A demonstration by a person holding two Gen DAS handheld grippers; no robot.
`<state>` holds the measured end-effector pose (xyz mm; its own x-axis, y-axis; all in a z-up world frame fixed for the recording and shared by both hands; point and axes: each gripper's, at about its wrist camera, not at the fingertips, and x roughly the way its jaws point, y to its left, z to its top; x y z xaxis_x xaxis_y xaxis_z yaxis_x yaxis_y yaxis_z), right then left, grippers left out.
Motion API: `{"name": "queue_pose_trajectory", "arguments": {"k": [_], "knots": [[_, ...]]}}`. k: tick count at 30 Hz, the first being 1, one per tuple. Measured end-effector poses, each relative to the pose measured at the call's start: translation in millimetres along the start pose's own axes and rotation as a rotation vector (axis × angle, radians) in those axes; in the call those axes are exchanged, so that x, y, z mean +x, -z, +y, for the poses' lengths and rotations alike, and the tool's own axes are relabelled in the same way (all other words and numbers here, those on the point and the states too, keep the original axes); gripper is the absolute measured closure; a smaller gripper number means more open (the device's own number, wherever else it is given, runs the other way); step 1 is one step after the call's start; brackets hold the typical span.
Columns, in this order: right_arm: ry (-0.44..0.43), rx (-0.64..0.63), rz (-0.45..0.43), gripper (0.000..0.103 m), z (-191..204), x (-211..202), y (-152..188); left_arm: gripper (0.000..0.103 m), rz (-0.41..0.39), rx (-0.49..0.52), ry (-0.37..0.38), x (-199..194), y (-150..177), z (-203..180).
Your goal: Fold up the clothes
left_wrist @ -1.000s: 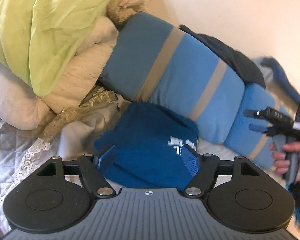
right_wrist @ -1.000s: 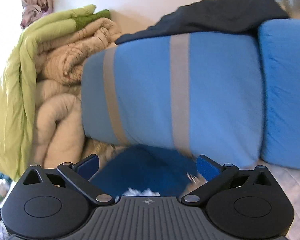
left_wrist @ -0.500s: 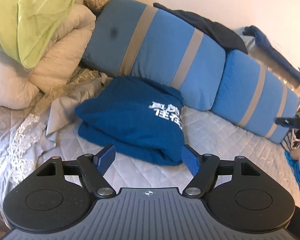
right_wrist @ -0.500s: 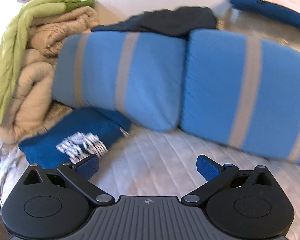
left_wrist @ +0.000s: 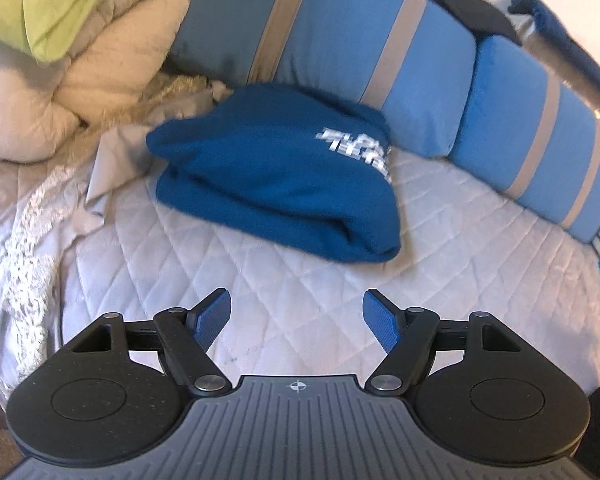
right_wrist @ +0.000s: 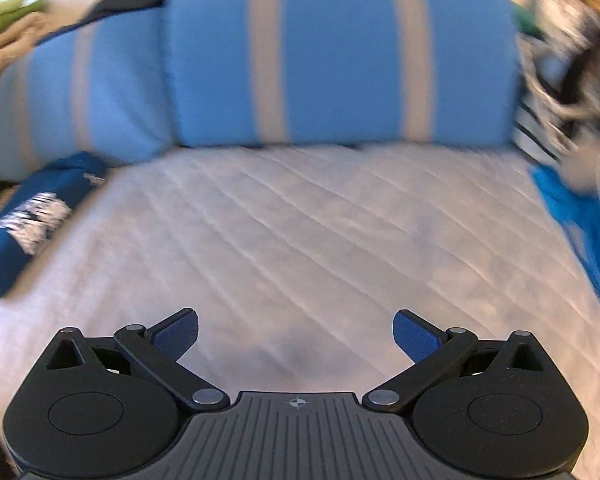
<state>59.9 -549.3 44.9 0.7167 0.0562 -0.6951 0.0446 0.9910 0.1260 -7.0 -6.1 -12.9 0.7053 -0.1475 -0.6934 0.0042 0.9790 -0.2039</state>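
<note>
Bright blue cloth [right_wrist: 580,216], probably the next garment though blurred, lies at the bed's [right_wrist: 300,240] right edge, nearer your right gripper [right_wrist: 296,330]. Both it and the left gripper [left_wrist: 296,316] have fingers released, holding nothing. The folded navy sweatshirt [left_wrist: 276,184] sits ahead of the left, against the striped pillows [left_wrist: 340,40].

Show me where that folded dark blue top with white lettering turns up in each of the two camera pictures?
Left wrist view: folded dark blue top lies centre, on the quilted bed cover, against the pillows.
Right wrist view: same top at the far left edge, blurred.
Shared landmark: the blue striped pillow directly behind it.
</note>
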Motion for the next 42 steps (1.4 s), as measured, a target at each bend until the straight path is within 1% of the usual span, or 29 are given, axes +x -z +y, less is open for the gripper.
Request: {"name": "queue_pose_trajectory", "arguments": {"k": [2,4,7,9,12,13,15,16,17,18,20,21,26,30,34,36,39,42], "knots": [[0.047,0.033,0.001,0.0,-24,1,19,0.03,0.017,0.005,-0.014,7,3,2],[0.09,0.093,-0.002,0.0,-50,0,36,0.03,0.027,0.016,-0.027,14,6,4],[0.156,0.178,-0.007,0.0,-85,-4,55,0.03,0.041,0.019,-0.049,25,12,10],[0.192,0.212,-0.02,0.0,-102,-9,66,0.03,0.053,0.018,-0.067,33,15,15],[0.254,0.213,-0.044,0.0,-118,-13,78,0.03,0.073,0.023,-0.091,45,22,21],[0.272,0.205,-0.048,0.0,-122,-13,82,0.03,0.066,0.031,-0.096,47,24,21],[0.308,0.187,-0.041,0.0,-130,-9,89,0.025,0.051,0.082,-0.109,50,27,15],[0.315,0.168,-0.057,0.0,-131,-10,92,0.022,0.044,0.107,-0.115,52,28,12],[0.317,0.147,-0.071,0.0,-132,-10,95,0.017,0.036,0.133,-0.121,53,29,10],[0.317,0.136,-0.074,0.0,-132,-9,95,0.014,0.029,0.158,-0.128,55,30,7],[0.32,0.125,-0.08,0.0,-135,-8,93,0.002,0.026,0.191,-0.141,61,30,3],[0.322,0.121,-0.081,0.0,-137,-7,91,0.0,0.025,0.202,-0.146,65,29,2],[0.314,0.158,-0.089,0.0,-163,8,75,0.0,0.024,0.194,-0.133,77,19,8],[0.273,0.131,-0.081,0.0,-176,17,64,0.0,0.018,0.197,-0.127,84,13,10],[0.253,0.107,-0.074,0.0,-180,26,53,0.0,-0.003,0.174,-0.126,91,9,11],[0.244,0.106,-0.072,0.0,-182,31,48,0.0,-0.012,0.169,-0.142,96,7,9],[0.232,0.101,-0.061,0.0,-187,40,38,0.0,-0.011,0.179,-0.164,105,-1,4],[0.226,0.096,-0.043,0.0,-192,50,29,0.0,-0.007,0.182,-0.159,113,-8,5]]}}
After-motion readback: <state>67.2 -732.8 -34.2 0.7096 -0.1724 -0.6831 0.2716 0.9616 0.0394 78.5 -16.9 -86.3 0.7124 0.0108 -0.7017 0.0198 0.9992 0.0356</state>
